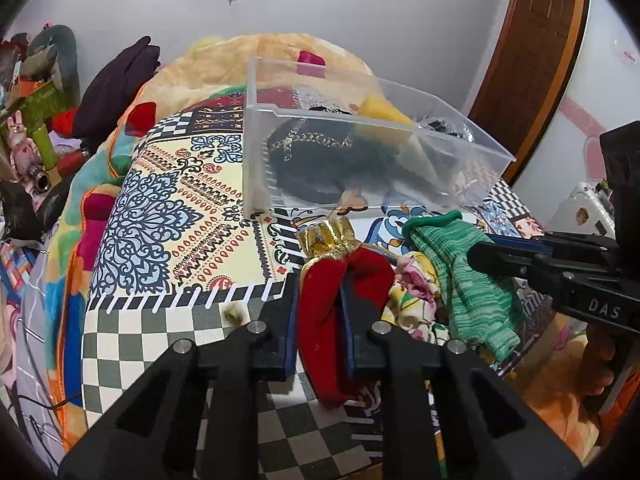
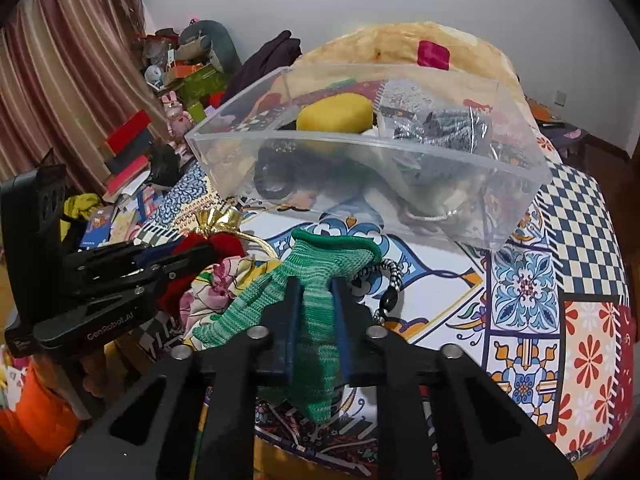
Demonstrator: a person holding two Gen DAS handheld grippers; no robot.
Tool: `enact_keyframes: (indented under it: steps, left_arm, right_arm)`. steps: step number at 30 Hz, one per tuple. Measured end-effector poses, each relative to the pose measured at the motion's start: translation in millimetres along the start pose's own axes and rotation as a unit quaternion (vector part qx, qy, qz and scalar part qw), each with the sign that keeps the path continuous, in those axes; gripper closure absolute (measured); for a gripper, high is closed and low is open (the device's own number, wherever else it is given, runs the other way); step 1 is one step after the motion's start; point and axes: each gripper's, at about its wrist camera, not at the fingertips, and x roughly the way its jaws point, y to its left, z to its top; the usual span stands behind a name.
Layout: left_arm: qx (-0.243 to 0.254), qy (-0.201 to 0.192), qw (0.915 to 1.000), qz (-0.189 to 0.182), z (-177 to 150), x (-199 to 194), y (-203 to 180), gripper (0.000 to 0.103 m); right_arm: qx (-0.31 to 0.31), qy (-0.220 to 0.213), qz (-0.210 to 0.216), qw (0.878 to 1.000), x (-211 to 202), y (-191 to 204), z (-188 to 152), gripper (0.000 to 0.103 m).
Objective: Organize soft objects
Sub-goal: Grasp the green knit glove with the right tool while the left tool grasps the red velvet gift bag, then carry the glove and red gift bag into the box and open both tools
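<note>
Clamping a red velvet pouch with a gold ruffled top (image 1: 340, 300), the left claw (image 1: 320, 312) sits beside the right claw (image 2: 314, 312), which pinches a green knitted glove (image 2: 316, 304). Only the right wrist view shows a black-and-white beaded cord (image 2: 390, 284) just right of its fingers. A floral cloth bundle (image 1: 412, 296) lies between the two claws. Ahead of both stands a clear plastic box (image 1: 360, 160) holding a yellow sponge (image 2: 334, 116) and dark items, on the patterned bedspread (image 1: 168, 208), whose open stretch lies left of the left claw.
</note>
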Motion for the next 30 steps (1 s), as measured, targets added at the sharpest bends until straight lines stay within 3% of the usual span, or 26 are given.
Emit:
enact_keyframes:
  steps: [14, 30]
  left_arm:
    - [0.015, -0.082, 0.9964, 0.017, 24.2, -49.7, -4.4, 0.090]
    - [0.029, -0.154, 0.9873, 0.028, 85.8, -65.9, -12.3, 0.090]
  right_arm:
    - [-0.009, -0.076, -0.004, 0.997, -44.9, 1.1, 15.6, 0.095]
    - [-0.017, -0.169, -0.079, 0.982, -74.3, -4.3, 69.7, 0.095]
